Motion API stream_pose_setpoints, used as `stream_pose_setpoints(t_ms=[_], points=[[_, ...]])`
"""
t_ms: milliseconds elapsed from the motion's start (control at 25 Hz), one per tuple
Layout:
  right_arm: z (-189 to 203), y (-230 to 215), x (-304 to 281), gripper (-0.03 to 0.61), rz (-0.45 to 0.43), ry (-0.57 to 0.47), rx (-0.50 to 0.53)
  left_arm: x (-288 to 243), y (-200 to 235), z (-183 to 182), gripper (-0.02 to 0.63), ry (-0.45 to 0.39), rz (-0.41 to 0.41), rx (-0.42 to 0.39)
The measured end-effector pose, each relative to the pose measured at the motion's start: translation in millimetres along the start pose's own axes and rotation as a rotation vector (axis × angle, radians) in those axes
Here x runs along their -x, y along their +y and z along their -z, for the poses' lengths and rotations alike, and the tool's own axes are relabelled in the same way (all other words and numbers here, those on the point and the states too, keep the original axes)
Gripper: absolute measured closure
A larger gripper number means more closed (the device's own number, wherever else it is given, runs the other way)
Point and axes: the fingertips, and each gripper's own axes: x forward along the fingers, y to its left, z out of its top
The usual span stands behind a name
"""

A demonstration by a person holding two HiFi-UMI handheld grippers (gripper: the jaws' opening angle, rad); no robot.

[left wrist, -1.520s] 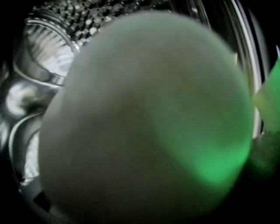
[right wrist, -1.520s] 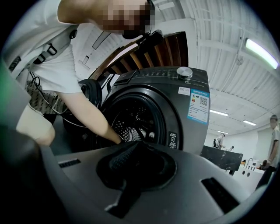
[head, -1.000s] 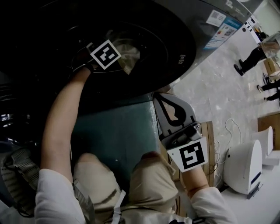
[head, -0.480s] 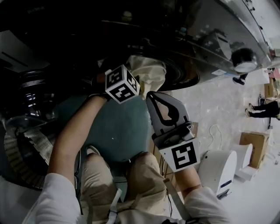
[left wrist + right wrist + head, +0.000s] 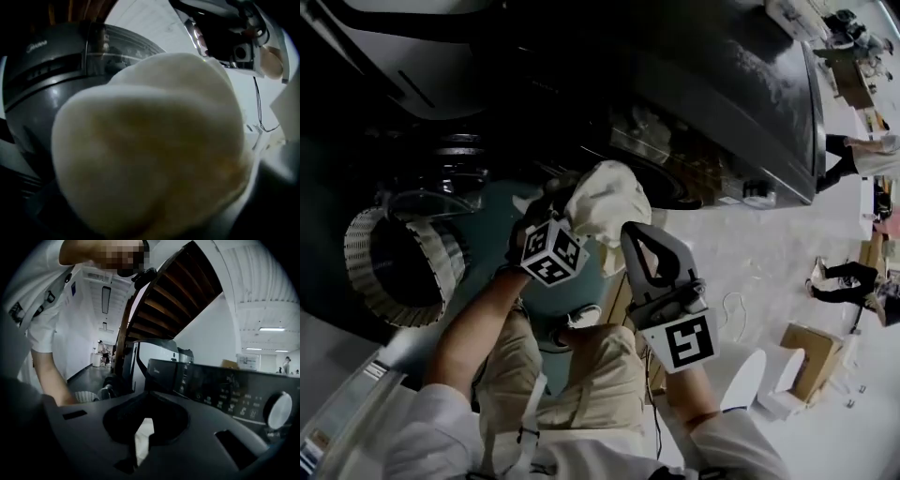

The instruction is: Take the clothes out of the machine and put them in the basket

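Note:
My left gripper [image 5: 572, 214] is shut on a bunched cream cloth [image 5: 605, 202], held in the air outside the dark grey washing machine [image 5: 712, 103]. In the left gripper view the cloth [image 5: 150, 145] fills most of the picture and hides the jaws; the machine [image 5: 42, 93] stands behind it. My right gripper [image 5: 632, 232] hangs just right of the cloth, its jaws together with nothing between them. In the right gripper view the machine's control panel [image 5: 220, 385] and knob [image 5: 277, 409] lie ahead. A white slatted basket [image 5: 394, 272] sits low at the left.
People [image 5: 862, 155] stand far off on the pale floor at the right. A cardboard box [image 5: 811, 347], a white device [image 5: 741, 375] and a loose cable [image 5: 731, 305] lie right of my knees. A wooden slatted structure [image 5: 164, 301] rises overhead in the right gripper view.
My left gripper has pulled the cream cloth out of the drum and lifted it next to the right gripper. Both grippers have risen, and the head view has swung so that the basket shows.

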Motion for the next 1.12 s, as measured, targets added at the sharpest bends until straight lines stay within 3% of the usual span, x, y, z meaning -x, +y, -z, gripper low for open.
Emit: stream_pose_setpoints(t_ms=[280, 520, 640, 840, 1040, 1120], points=[[-134.1, 51.0, 23.6, 0.565, -0.183, 0.003, -0.044, 140.0, -34.5, -70.6, 0.379, -0.048, -0.114, 0.211], [-239.1, 121.9, 28.6, 0.565, -0.442, -0.005, 0.053, 300.6, -11.3, -113.4, 0.379, -0.118, -0.419, 0.344], [-289.3, 174.1, 15.6, 0.565, -0.517, -0.038, 0.096, 386.0, -4.9, -95.9, 0.379, -0.118, -0.54, 0.388], [-354.9, 274.3, -11.7, 0.565, -0.638, -0.093, 0.188, 525.8, 3.0, -31.7, 0.379, -0.126, -0.769, 0.528], [-389.1, 366.5, -30.9, 0.565, -0.779, -0.149, 0.231, 625.1, -10.5, 17.1, 0.379, -0.12, -0.94, 0.595], [-396.3, 398.1, -36.4, 0.565, -0.828, -0.157, 0.246, 656.0, -12.3, 28.4, 0.378, -0.158, -0.99, 0.641]])
